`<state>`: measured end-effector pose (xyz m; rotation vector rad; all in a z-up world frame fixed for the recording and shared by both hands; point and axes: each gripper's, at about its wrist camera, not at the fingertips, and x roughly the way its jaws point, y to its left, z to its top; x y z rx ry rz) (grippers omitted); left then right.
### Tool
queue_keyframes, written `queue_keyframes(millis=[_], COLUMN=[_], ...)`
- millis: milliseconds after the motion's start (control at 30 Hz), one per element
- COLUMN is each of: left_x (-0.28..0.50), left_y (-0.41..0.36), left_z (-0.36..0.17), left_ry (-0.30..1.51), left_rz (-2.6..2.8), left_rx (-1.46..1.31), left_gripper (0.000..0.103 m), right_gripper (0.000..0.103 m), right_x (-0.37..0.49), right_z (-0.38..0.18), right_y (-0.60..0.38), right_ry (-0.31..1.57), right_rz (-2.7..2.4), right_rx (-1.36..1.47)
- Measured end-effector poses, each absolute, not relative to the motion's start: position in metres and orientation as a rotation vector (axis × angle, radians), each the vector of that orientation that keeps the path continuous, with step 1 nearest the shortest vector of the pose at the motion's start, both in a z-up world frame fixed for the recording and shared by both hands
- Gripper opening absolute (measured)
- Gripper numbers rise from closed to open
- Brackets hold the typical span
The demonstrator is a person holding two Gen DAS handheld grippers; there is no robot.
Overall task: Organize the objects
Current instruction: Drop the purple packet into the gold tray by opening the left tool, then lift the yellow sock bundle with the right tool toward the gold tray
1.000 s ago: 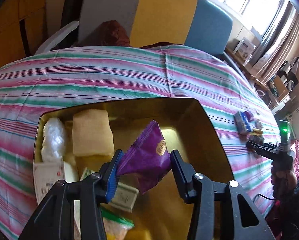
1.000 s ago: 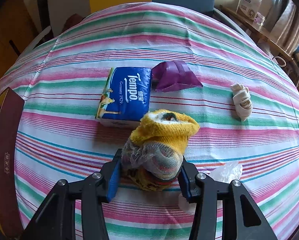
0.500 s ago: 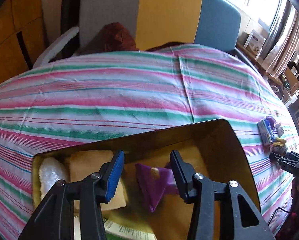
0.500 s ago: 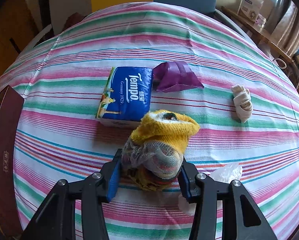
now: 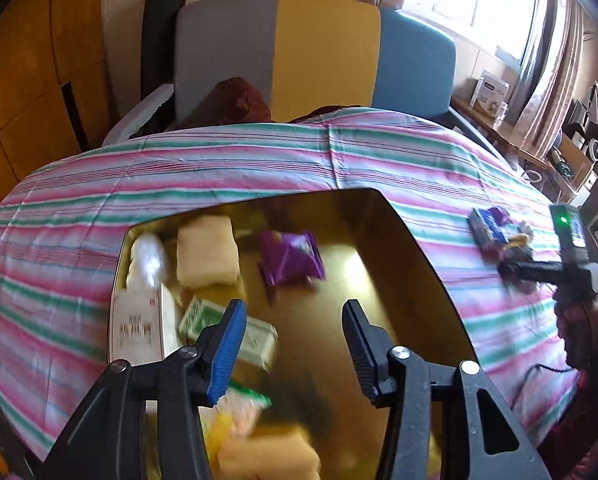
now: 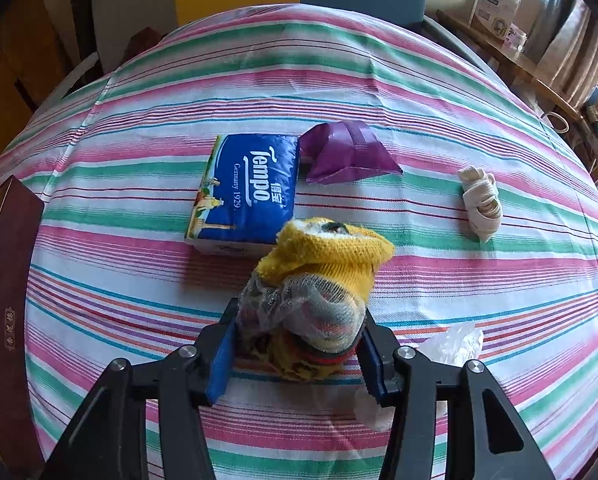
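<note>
My left gripper [image 5: 292, 306] hovers above the gold tin [image 5: 419, 248], its jaws opening with nothing between them. A purple snack packet [image 5: 289, 258] lies loose on the tin's floor beyond the fingertips. My right gripper [image 6: 299, 320] stands on the striped cloth with a yellow and grey sock bundle [image 6: 323, 264] between its pads. The pads press on the bundle while the jaws are opening slightly. Beyond the bundle lie a blue Tempo tissue pack [image 6: 247, 188] and a second purple packet [image 6: 343, 152]. The right gripper [image 5: 515, 268] also shows in the left wrist view, far right.
The tin holds a yellow sponge-like block [image 5: 207, 254], a white box [image 5: 139, 320], a green packet [image 5: 227, 324] and a clear bag [image 5: 147, 256]. A rolled beige band [image 6: 481, 202] and crumpled clear plastic [image 6: 455, 342] lie on the cloth. The tin's maroon wall [image 6: 7, 280] stands at left.
The left gripper let go of the purple packet, which now lies in the tin, and has drawn back and up from it. The right gripper kept still on the sock bundle.
</note>
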<state>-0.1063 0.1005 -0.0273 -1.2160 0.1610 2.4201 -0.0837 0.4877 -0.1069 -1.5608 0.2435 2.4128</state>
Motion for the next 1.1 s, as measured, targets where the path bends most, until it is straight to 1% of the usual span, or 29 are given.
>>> queue_keyframes(millis=[333,500,933,1100], left_x=[-0.060,-0.047,-0.036,-0.034], left_y=[0.099,0.097,0.096,0.096], left_z=[-0.012,-0.012,-0.017,-0.018], left_ry=[0.241,0.249,0.245,0.235], left_rz=[2.468,2.467,2.455,2.448], left_rx=[-1.119,-1.116,-1.127,-1.129], left_gripper=[0.051,0.055,0.055,0.055], right_gripper=[0.053,0.053,0.053,0.056], right_x=[-0.084,-0.082,-0.079,-0.077], right_z=[-0.108,-0.109,-0.110,-0.111], right_y=[0.488,0.487,0.486,0.488], right_ry=[0.236,0.221,0.230,0.274], right_rz=[2.420,2.426,2.428,2.432], right_rx=[-1.541,-1.530,-1.523,-1.514])
